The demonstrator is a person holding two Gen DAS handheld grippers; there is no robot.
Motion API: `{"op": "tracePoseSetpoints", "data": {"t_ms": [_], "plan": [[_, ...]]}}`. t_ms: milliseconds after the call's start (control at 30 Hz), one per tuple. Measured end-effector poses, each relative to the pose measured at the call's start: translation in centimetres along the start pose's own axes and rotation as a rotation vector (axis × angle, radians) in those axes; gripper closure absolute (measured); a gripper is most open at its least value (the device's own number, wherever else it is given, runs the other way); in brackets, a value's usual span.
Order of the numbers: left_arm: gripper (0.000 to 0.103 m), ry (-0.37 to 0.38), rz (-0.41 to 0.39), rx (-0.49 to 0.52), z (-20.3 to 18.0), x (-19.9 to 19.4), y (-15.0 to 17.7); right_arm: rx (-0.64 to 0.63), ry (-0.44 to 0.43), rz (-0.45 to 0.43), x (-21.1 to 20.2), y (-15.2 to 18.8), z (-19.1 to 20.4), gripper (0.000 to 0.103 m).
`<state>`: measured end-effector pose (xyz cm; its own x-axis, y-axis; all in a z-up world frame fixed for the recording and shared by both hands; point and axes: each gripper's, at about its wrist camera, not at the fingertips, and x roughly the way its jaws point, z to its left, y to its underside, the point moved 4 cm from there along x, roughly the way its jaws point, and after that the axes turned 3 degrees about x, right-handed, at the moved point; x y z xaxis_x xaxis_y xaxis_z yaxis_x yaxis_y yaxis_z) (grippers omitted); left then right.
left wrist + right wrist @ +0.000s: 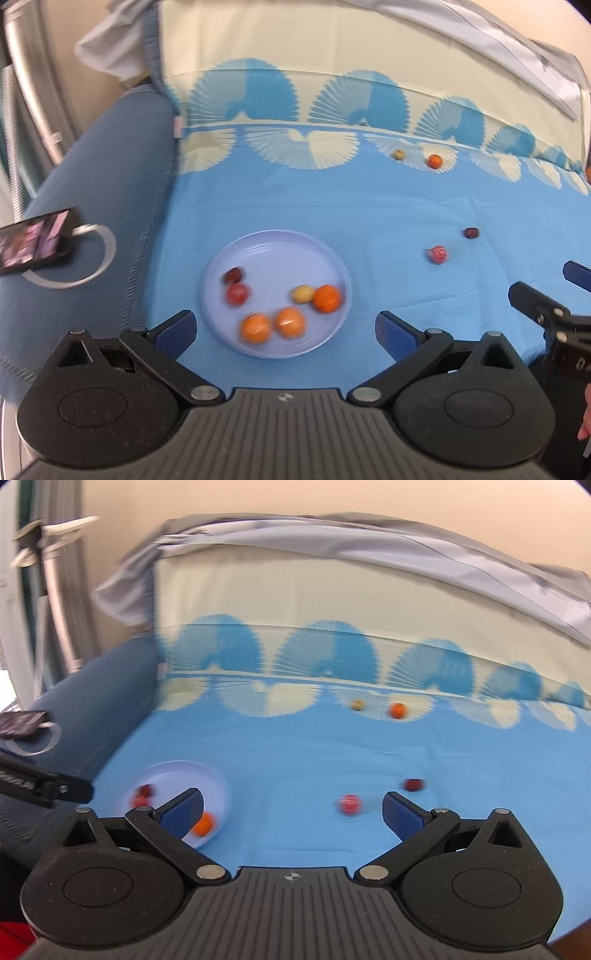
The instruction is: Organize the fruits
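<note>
A pale blue plate lies on the blue cloth and holds several small fruits: oranges, a red one, a dark one and a yellowish one. My left gripper hangs open just in front of it, holding nothing. Loose on the cloth lie a red fruit, a dark fruit, a small orange and a yellow-green fruit. My right gripper stands open; the red fruit lies just beyond its fingers, the dark fruit beyond the right finger. The plate lies at its left.
The blue cloth covers a sofa seat, with a fan pattern up the backrest. A dark blue armrest at the left carries a phone on a ring stand. The right gripper's body shows at the right edge.
</note>
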<state>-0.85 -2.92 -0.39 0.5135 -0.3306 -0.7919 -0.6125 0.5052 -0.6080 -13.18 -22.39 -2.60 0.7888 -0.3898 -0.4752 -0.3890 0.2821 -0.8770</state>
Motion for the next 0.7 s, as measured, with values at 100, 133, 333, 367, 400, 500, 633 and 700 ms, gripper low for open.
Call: {"op": "tracePoseSetpoints", "data": {"t_ms": [100, 133, 333, 367, 400, 500, 633, 700], "plan": [[0.0, 0.041, 0.017, 0.018, -2.6, 2.4, -1.3, 0.036, 0.053, -0.005, 1.7, -0.5, -3.4, 0.001], [0.0, 0.055, 0.022, 0.031, -3.6, 3.3, -1.7, 0.046, 0.075, -0.007, 2.5, -0.6, -4.6, 0.001], [0.0, 0.104, 0.055, 0.148, -10.7, 10.0, -3.8, 0.08, 0.204, 0.008, 8.7, -0.2, -11.2, 0.001], [0.0, 0.112, 0.062, 0.161, -11.7, 11.1, -3.9, 0.084, 0.212, 0.013, 9.8, 0.0, -12.1, 0.001], [0.0, 0.118, 0.076, 0.174, -12.8, 12.6, -4.1, 0.086, 0.215, 0.021, 10.9, 0.1, -12.9, 0.001], [0.0, 0.148, 0.104, 0.208, -15.8, 16.5, -4.8, 0.085, 0.214, 0.044, 15.0, 0.4, -15.0, 0.001], [0.0, 0.166, 0.127, 0.271, -19.0, 21.3, -5.8, 0.09, 0.177, 0.07, 19.3, 0.5, -16.8, 0.001], [0.0, 0.172, 0.142, 0.294, -20.1, 23.5, -6.3, 0.088, 0.157, 0.098, 21.4, 0.3, -17.4, 0.001]]}}
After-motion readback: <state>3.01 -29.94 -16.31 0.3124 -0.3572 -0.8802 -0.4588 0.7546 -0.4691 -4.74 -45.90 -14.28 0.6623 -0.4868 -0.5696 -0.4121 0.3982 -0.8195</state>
